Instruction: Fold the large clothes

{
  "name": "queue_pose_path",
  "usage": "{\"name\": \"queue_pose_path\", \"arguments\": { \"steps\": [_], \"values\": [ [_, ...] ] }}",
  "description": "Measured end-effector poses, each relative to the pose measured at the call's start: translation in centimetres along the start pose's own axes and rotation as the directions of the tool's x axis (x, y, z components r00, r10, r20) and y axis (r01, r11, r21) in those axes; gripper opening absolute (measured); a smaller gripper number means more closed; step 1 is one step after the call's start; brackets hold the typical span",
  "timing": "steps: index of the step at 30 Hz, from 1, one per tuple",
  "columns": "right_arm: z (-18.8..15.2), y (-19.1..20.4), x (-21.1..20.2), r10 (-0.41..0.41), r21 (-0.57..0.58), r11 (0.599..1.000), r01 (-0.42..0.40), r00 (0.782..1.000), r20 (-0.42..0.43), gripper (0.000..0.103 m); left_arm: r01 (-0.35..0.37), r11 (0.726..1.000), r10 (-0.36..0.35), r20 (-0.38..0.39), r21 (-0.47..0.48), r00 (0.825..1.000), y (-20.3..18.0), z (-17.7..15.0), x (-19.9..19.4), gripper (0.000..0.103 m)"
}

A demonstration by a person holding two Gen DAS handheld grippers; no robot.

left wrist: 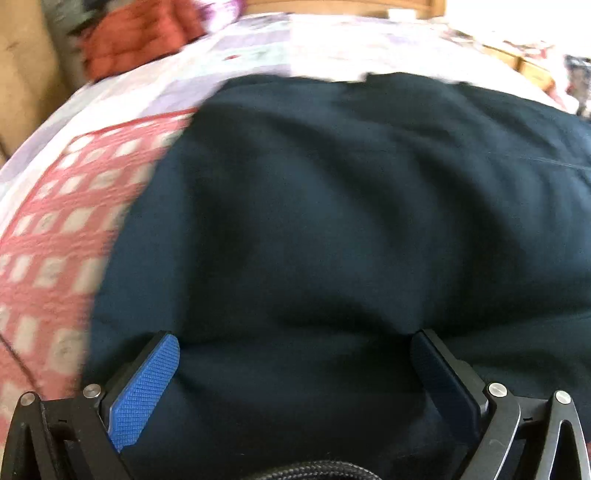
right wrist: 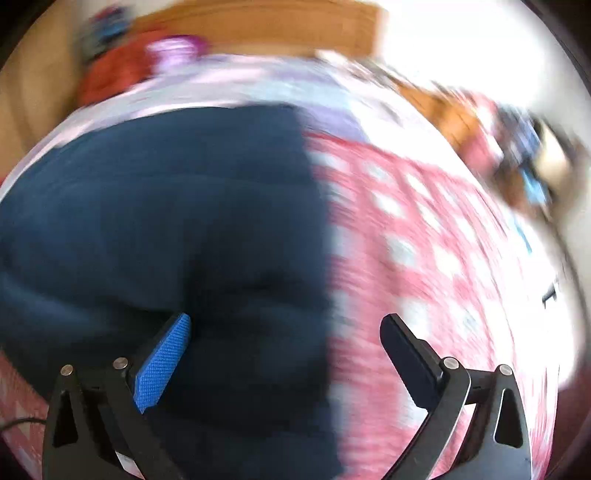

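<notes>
A large dark navy garment (left wrist: 332, 221) lies spread on a bed with a pink-and-white checked cover (left wrist: 55, 240). My left gripper (left wrist: 295, 343) is open, its blue-padded fingers wide apart just above the garment's near part. In the right wrist view the same garment (right wrist: 166, 229) fills the left half, with its straight right edge against the pink cover (right wrist: 424, 258). My right gripper (right wrist: 286, 325) is open and empty, straddling that right edge. Both views are motion-blurred.
An orange-red quilted item (left wrist: 136, 40) lies at the bed's far left, also in the right wrist view (right wrist: 110, 77). A wooden headboard (right wrist: 277, 26) runs along the back. Cluttered wooden furniture (right wrist: 461, 122) stands at the right. A lilac sheet patch (left wrist: 240, 62) lies beyond the garment.
</notes>
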State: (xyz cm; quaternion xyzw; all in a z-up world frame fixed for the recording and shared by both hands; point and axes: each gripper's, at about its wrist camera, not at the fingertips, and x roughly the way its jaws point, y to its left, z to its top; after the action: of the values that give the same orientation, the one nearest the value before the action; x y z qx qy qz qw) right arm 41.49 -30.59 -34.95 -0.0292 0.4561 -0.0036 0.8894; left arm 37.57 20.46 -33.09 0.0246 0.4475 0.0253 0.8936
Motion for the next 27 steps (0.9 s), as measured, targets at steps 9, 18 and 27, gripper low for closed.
{"name": "queue_pose_path", "arguments": {
  "steps": [9, 18, 27],
  "values": [
    [8.0, 5.7, -2.5, 0.054, -0.154, 0.987, -0.037, 0.993, 0.107, 0.103, 0.144, 0.990, -0.144, 0.073, 0.011, 0.987, -3.3, 9.6, -0.3, 0.102],
    [17.5, 21.4, 7.6, 0.173, -0.357, 0.912, -0.204, 0.978, -0.116, 0.103, 0.164, 0.986, -0.160, -0.124, 0.025, 0.979, -6.5, 16.9, 10.6, 0.103],
    [19.3, -3.3, 12.5, -0.066, 0.126, 0.988, 0.093, 0.977, -0.202, 0.103, -0.033, 0.983, 0.007, -0.147, -0.179, 0.989, 7.8, 14.4, 11.3, 0.103]
  ]
}}
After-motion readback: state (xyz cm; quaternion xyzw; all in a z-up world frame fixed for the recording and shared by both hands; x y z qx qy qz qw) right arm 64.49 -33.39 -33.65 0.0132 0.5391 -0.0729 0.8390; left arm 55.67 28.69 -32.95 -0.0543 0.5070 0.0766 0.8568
